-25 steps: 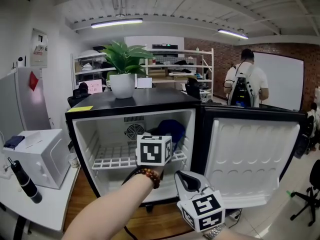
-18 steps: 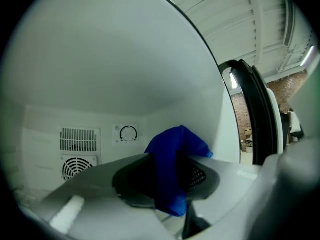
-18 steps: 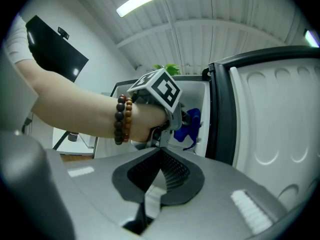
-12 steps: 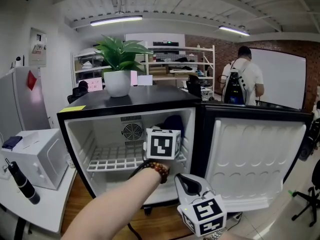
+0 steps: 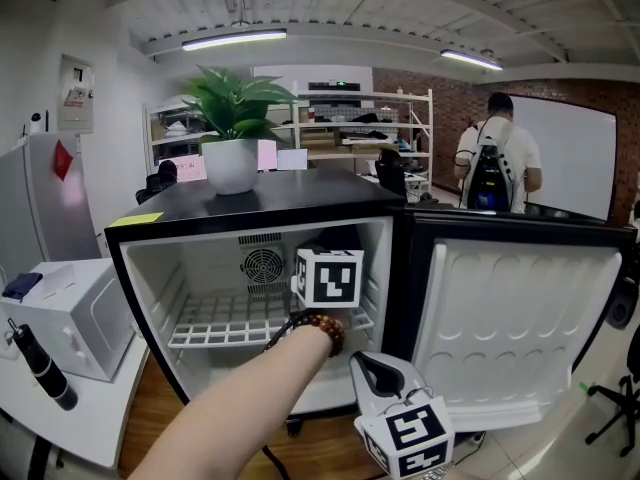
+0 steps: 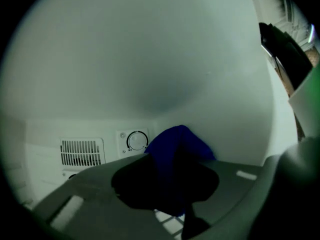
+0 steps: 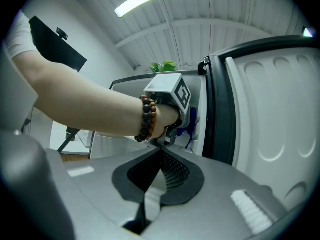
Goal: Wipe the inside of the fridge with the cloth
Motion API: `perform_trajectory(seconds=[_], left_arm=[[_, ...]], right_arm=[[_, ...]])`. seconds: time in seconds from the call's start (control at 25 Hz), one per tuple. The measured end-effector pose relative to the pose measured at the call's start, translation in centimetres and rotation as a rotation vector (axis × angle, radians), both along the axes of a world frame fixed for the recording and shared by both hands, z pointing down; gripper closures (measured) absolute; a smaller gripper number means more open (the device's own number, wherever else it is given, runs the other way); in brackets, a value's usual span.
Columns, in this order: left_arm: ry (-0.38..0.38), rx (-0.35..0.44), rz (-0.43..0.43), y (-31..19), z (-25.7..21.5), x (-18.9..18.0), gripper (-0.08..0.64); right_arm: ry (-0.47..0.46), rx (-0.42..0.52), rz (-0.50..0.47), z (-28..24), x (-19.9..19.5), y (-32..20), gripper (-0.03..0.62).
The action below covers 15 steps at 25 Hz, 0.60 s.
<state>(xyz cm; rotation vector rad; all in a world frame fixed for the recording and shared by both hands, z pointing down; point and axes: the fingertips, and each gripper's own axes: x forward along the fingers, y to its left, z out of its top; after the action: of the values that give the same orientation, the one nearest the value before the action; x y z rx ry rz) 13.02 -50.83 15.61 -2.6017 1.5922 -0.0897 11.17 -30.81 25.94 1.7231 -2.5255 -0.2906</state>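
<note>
In the head view we had our left gripper (image 5: 330,273) inside the open fridge (image 5: 200,268) to wipe, in the left gripper view its jaws were closing on the blue cloth (image 6: 176,151) to keep it, and in the right gripper view our right gripper (image 7: 159,156) hung outside, pinched together, empty.

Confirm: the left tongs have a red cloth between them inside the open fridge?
Wrong colour: the cloth is blue, as the left gripper view shows. The left tongs, now closing, have it between them inside the open fridge.
</note>
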Motion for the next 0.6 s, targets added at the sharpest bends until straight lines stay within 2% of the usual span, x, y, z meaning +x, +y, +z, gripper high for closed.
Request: perform_trajectory(seconds=[0.12, 0.24, 0.6], left_arm=[[0.004, 0.012, -0.042, -0.9, -0.2, -0.4, 0.462], [0.012, 0.015, -0.033, -2.0, -0.2, 0.1, 0.462], [0.011, 0.036, -0.078, -3.5, -0.7, -0.2, 0.462]], right_arm=[[0.002, 0.004, 0.001, 0.1, 0.4, -0.1, 0.591], [0.001, 0.008, 0.004, 0.1, 0.9, -0.2, 0.591], [-0.002, 0.018, -0.017, -0.1, 0.7, 0.1, 0.591]])
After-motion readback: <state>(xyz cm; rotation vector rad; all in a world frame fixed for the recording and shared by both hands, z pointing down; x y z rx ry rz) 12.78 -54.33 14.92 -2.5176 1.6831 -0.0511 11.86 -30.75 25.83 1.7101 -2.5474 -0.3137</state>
